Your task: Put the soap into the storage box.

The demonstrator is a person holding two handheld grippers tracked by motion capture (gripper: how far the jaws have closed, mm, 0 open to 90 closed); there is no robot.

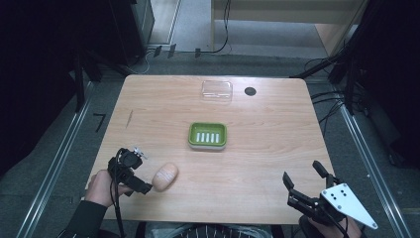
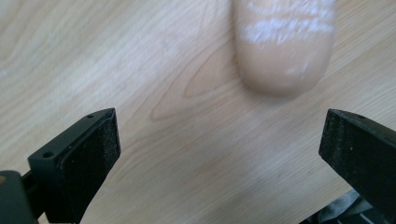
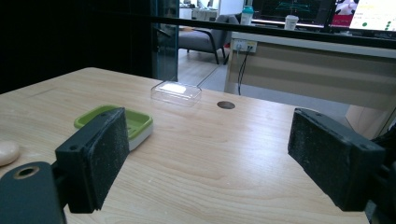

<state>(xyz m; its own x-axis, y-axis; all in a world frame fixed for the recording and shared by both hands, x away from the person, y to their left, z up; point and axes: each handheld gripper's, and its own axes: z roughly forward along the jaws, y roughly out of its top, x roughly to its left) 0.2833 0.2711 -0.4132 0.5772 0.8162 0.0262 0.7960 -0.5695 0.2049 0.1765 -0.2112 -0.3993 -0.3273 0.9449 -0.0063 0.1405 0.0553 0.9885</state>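
On the wooden table (image 1: 257, 163), the soap bar (image 1: 165, 176) lies just beyond the wide-spread left gripper (image 1: 144, 189).

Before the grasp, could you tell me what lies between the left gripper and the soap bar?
Nothing: bare wood table separates left gripper from soap bar, per its own view.

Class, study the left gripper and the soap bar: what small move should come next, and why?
Probably ease the left gripper forward until its open jaws straddle the soap bar. In the left gripper view the bar lies ahead of the jaws on the table, not yet between them.
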